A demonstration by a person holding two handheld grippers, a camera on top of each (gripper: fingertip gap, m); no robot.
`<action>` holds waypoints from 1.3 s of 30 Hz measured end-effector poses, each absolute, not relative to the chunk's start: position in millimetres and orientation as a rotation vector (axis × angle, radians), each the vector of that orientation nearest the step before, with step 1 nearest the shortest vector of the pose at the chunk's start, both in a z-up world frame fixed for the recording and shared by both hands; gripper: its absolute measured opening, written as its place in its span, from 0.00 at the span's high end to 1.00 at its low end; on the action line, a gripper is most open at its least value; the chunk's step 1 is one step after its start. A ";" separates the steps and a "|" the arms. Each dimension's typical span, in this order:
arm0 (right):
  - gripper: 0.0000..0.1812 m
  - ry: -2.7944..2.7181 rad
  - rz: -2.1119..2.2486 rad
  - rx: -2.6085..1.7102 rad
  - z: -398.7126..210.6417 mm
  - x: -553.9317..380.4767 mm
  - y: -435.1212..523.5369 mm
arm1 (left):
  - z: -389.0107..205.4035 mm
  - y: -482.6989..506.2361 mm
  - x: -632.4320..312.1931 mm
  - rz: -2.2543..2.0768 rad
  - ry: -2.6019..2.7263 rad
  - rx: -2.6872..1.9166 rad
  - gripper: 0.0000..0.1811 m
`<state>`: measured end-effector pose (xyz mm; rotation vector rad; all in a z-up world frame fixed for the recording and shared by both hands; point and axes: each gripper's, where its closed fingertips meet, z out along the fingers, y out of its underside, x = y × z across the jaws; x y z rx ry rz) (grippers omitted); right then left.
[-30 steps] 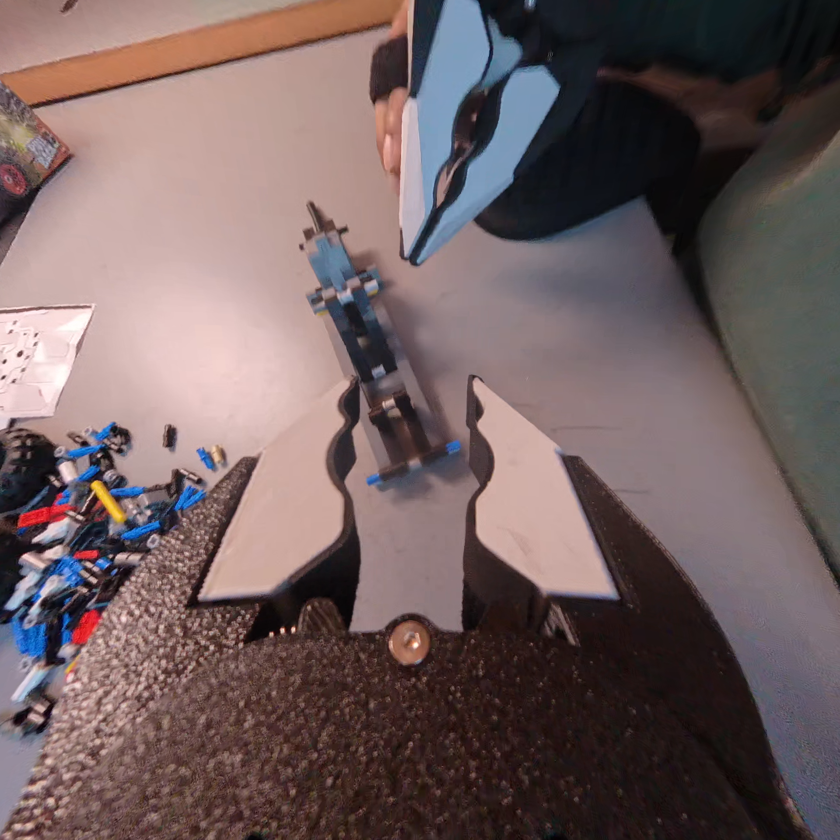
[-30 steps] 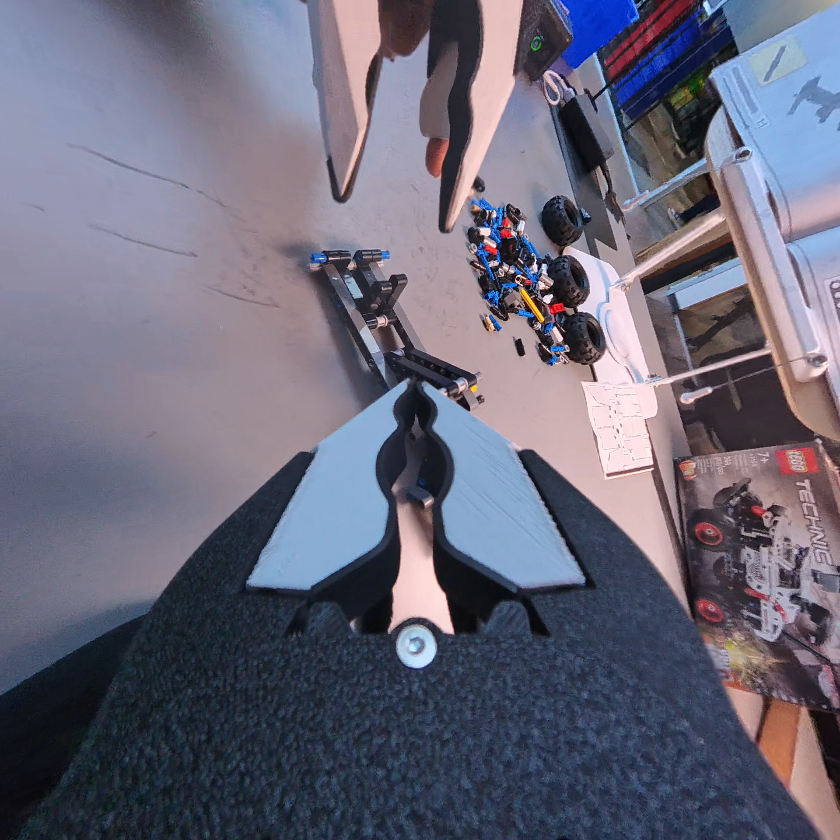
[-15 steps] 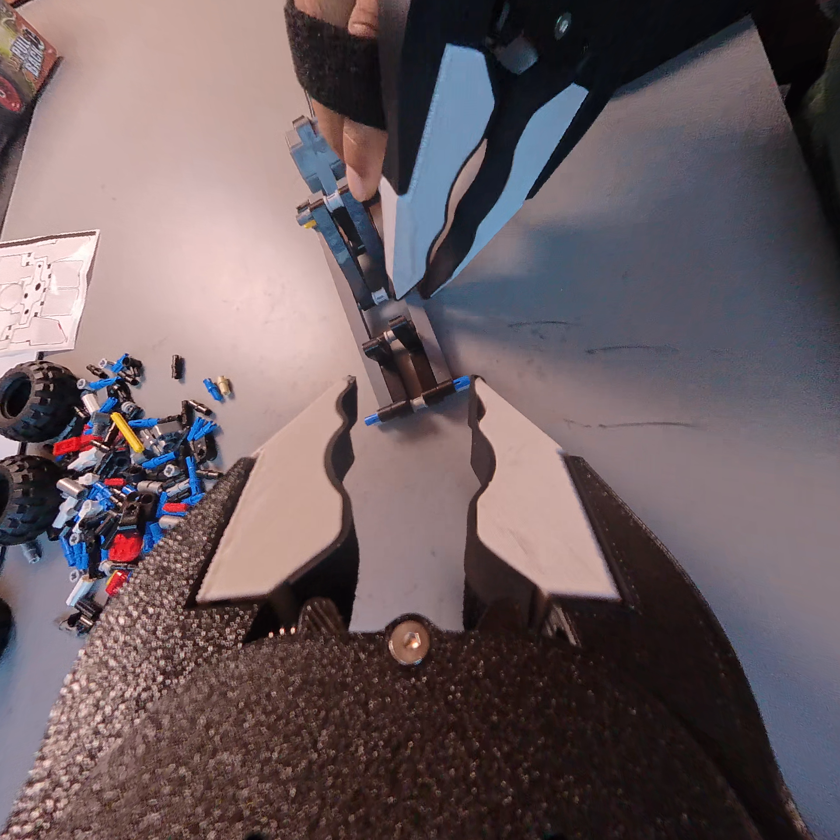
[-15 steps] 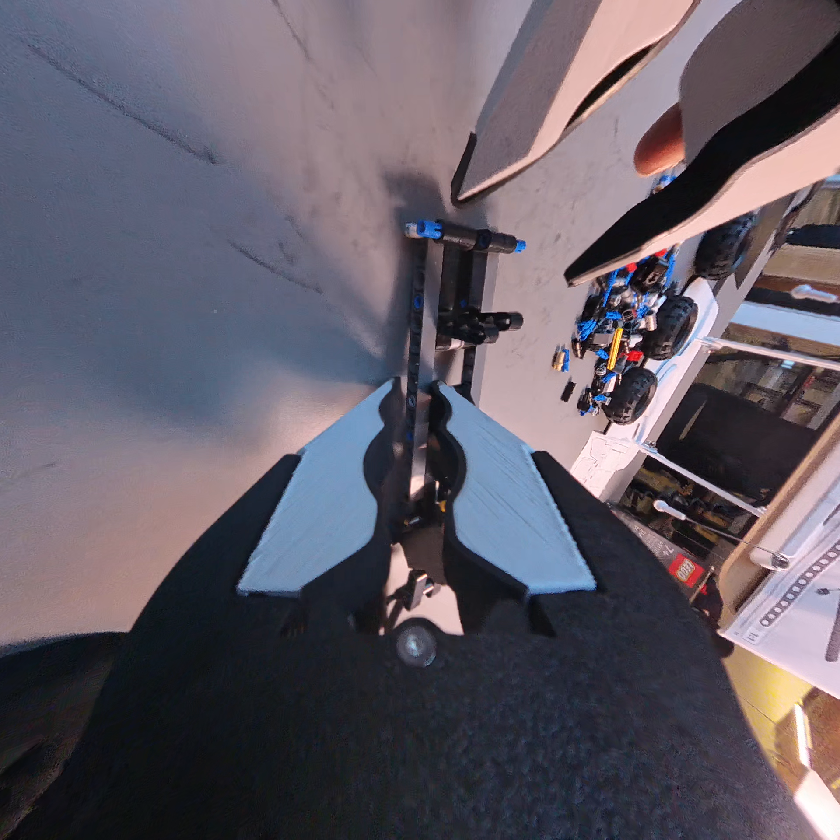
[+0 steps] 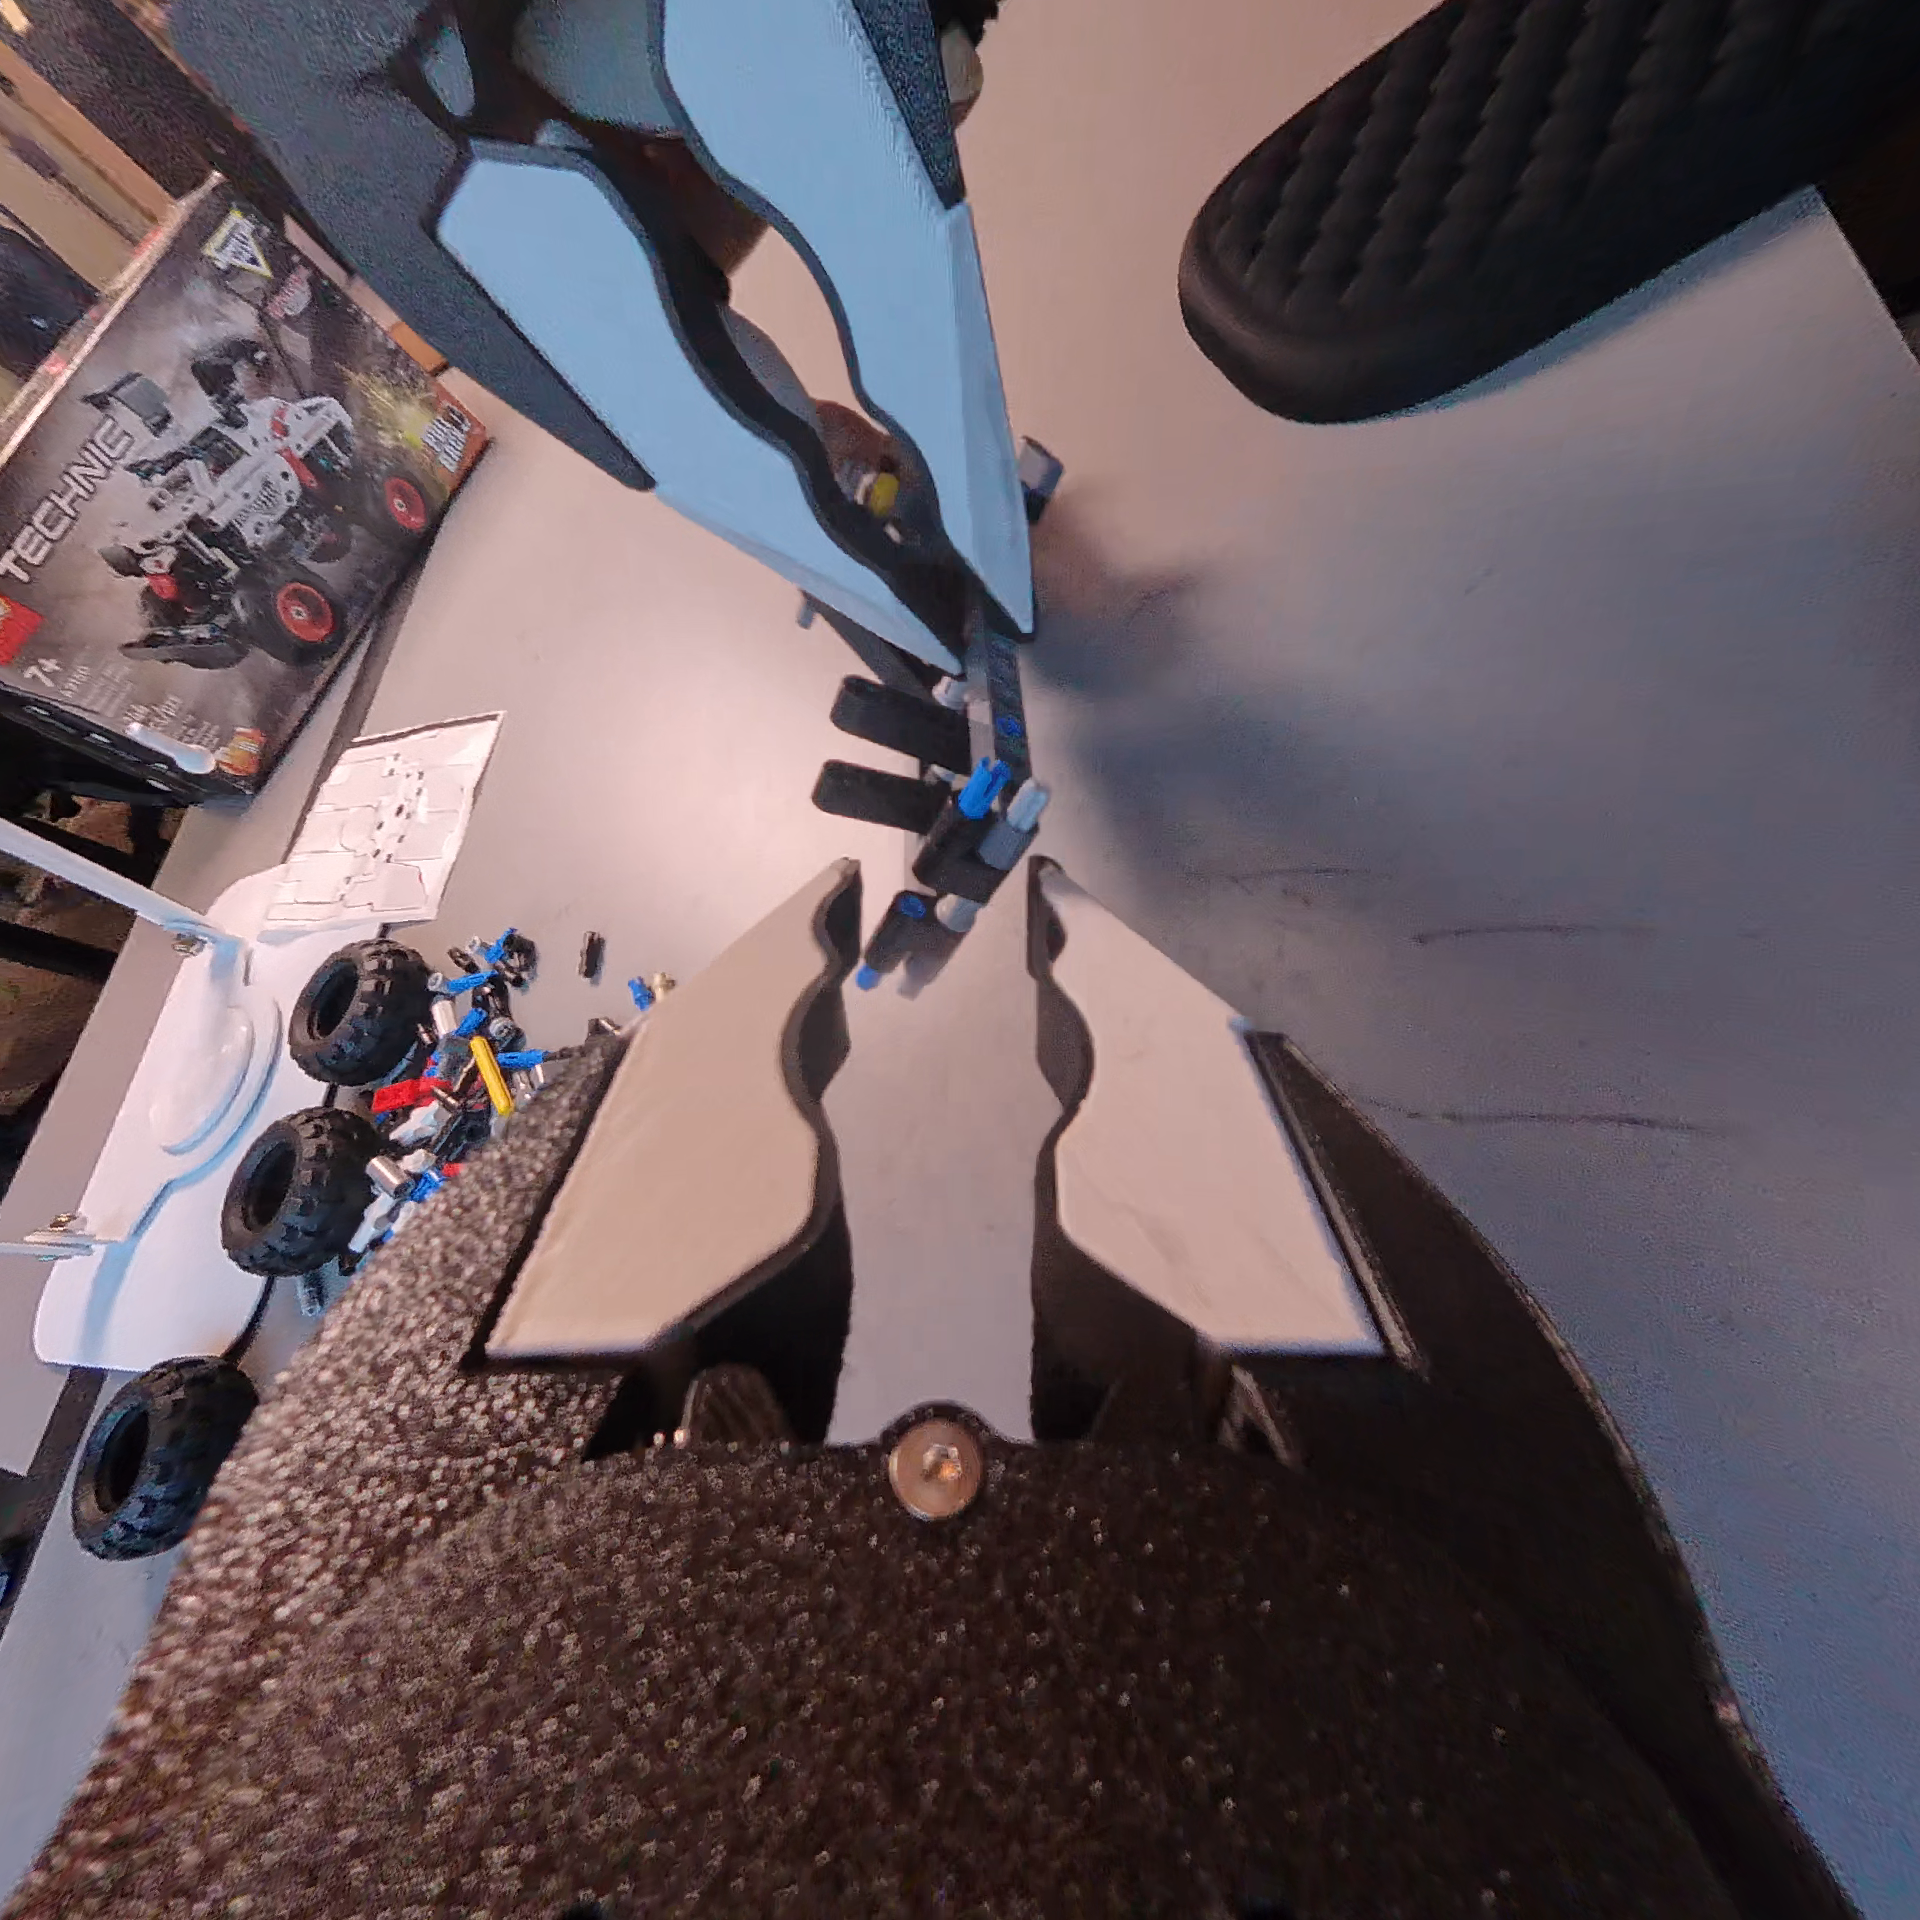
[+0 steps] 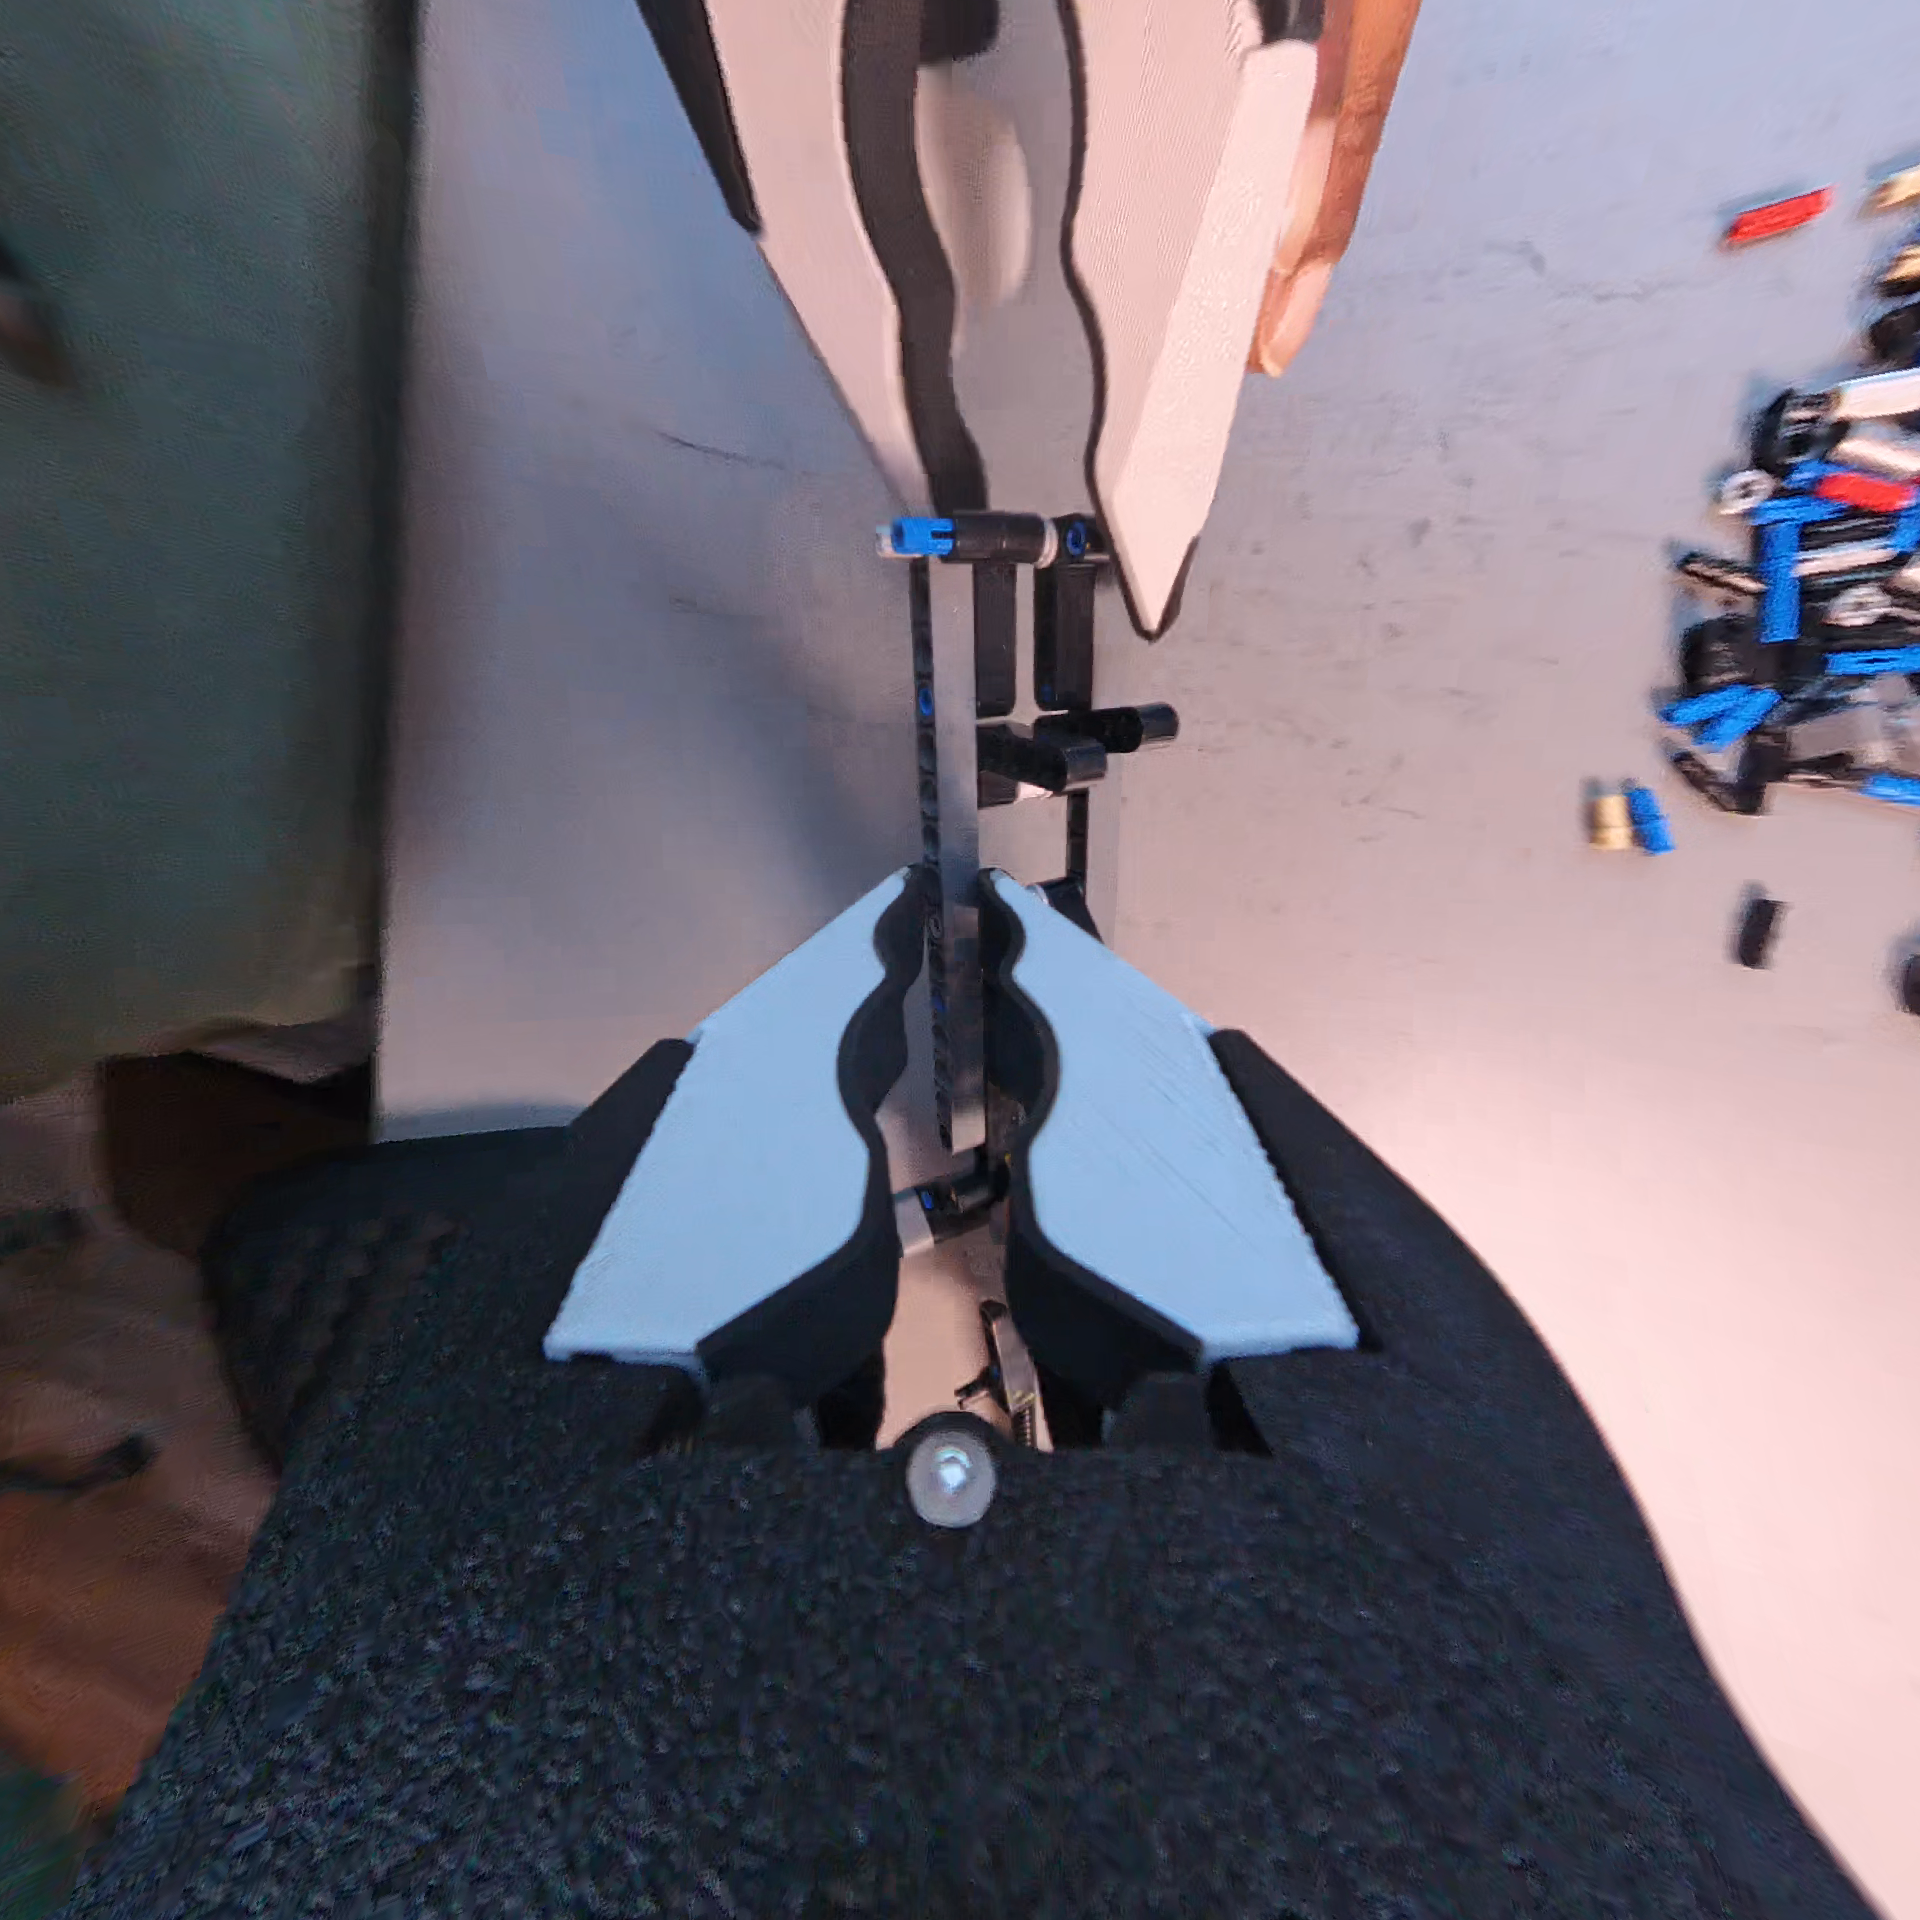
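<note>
The right gripper has its fingers closed on the near end of a long black toy frame, whose long axis runs up the frame's middle. The left gripper, fingers wide apart, hovers at its far end above the desk.

Matt grey table; rough-grained black tool housing.

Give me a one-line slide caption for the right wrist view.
Right gripper shut on a black toy-brick frame; open left gripper at its far end.
</note>
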<state>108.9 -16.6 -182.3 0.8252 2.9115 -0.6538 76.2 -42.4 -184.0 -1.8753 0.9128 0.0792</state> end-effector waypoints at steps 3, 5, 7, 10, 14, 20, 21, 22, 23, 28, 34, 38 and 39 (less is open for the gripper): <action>0.95 2.823 -0.719 0.844 -180.9 109.3 -15.6 | -185.7 -39.8 75.6 0.067 0.874 -1.897 0.89; 0.93 2.902 -0.768 0.885 -178.6 99.0 -9.9 | -188.3 -38.9 71.5 -0.011 0.802 -1.949 0.90; 0.93 3.045 -0.876 0.896 -167.7 86.8 -9.4 | -186.6 -37.1 69.2 -0.162 0.675 -1.990 0.92; 0.90 3.227 -1.028 0.818 -151.8 80.4 -23.1 | -186.9 -36.2 69.6 -0.276 0.616 -2.010 0.92; 0.91 3.328 -0.957 0.756 -166.9 75.2 -33.3 | -190.6 -36.8 79.0 -0.339 0.628 -2.015 0.92; 0.96 3.222 -0.976 0.747 -177.9 75.8 -40.1 | -191.9 -37.5 78.1 -0.319 0.632 -2.019 0.92; 0.97 3.195 -1.001 0.765 -177.4 75.9 -39.5 | -191.9 -36.8 77.8 -0.320 0.630 -2.019 0.92; 0.97 3.167 -1.019 0.780 -177.7 76.4 -38.5 | -192.9 -35.8 77.7 -0.322 0.627 -2.023 0.92; 0.97 3.146 -1.028 0.792 -179.4 76.5 -37.1 | -195.5 -34.4 77.6 -0.325 0.625 -2.032 0.92; 0.97 3.060 -1.056 0.801 -187.4 79.7 -35.5 | -207.8 -33.0 80.1 -0.373 0.630 -2.074 0.92; 0.97 3.051 -1.125 0.803 -168.1 78.7 -34.0 | -216.1 -33.6 77.8 -0.310 0.661 -2.097 0.96; 0.97 3.051 -1.075 0.846 -178.3 79.2 -33.6 | -221.7 -35.6 81.7 -0.322 0.683 -2.125 0.96; 0.97 3.050 -1.082 0.855 -178.9 78.5 -34.1 | -221.5 -35.9 81.6 -0.317 0.682 -2.126 0.96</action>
